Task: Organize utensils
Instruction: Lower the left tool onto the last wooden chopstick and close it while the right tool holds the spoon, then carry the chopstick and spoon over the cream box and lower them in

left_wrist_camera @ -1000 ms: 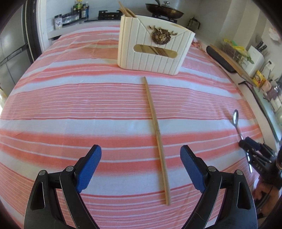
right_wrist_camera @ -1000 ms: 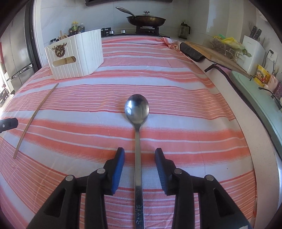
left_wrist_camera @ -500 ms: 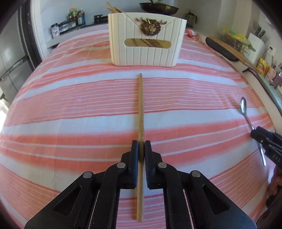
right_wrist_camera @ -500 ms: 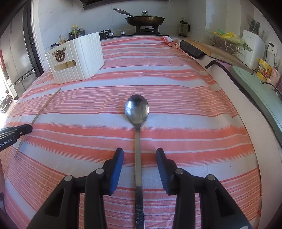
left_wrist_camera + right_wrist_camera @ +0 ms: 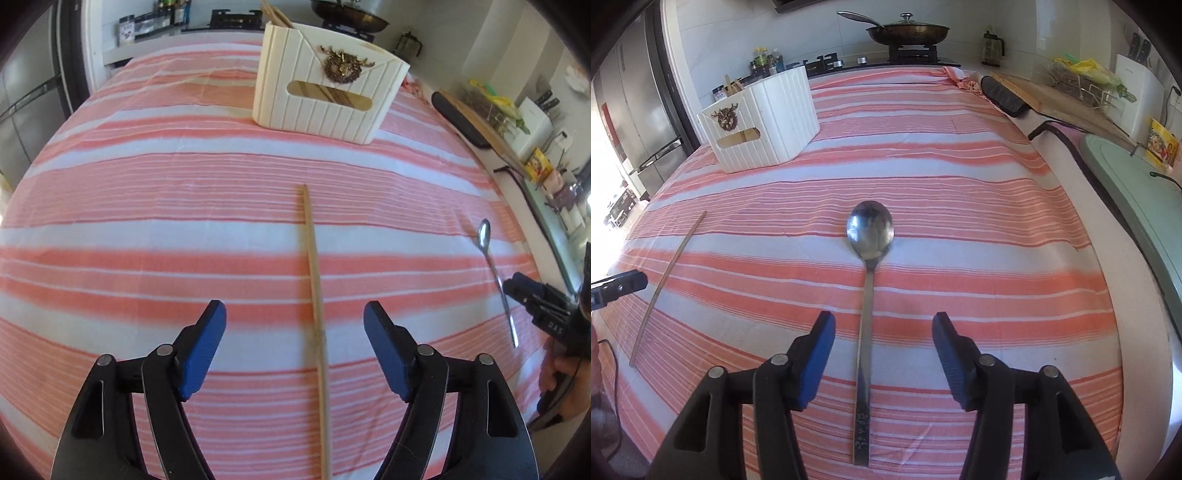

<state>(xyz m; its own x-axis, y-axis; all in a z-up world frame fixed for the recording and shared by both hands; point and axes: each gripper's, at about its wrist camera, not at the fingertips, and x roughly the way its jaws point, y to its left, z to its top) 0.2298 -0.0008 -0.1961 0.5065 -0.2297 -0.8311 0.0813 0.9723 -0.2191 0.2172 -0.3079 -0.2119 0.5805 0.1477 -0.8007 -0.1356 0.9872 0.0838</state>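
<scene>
A long wooden chopstick [image 5: 314, 291] lies on the striped cloth, running between the open fingers of my left gripper [image 5: 294, 325]. It also shows in the right wrist view [image 5: 670, 280]. A metal spoon [image 5: 866, 302] lies bowl-away between the open fingers of my right gripper [image 5: 882, 338]; it also shows at the right in the left wrist view [image 5: 495, 273]. A white ribbed utensil holder [image 5: 325, 92] with a brass emblem stands farther back, with chopsticks sticking out of it; in the right wrist view the holder [image 5: 761, 125] is at far left.
The red-and-white striped cloth [image 5: 960, 177] covers the counter. A pan [image 5: 908, 33] sits on the stove behind. A cutting board [image 5: 1034, 92], a dish rack and a green board [image 5: 1137, 184] line the right side. Bottles stand at the back left.
My left gripper was shut on the chopstick half a second ago and is now open around it. My right gripper has opened wider around the spoon handle.
</scene>
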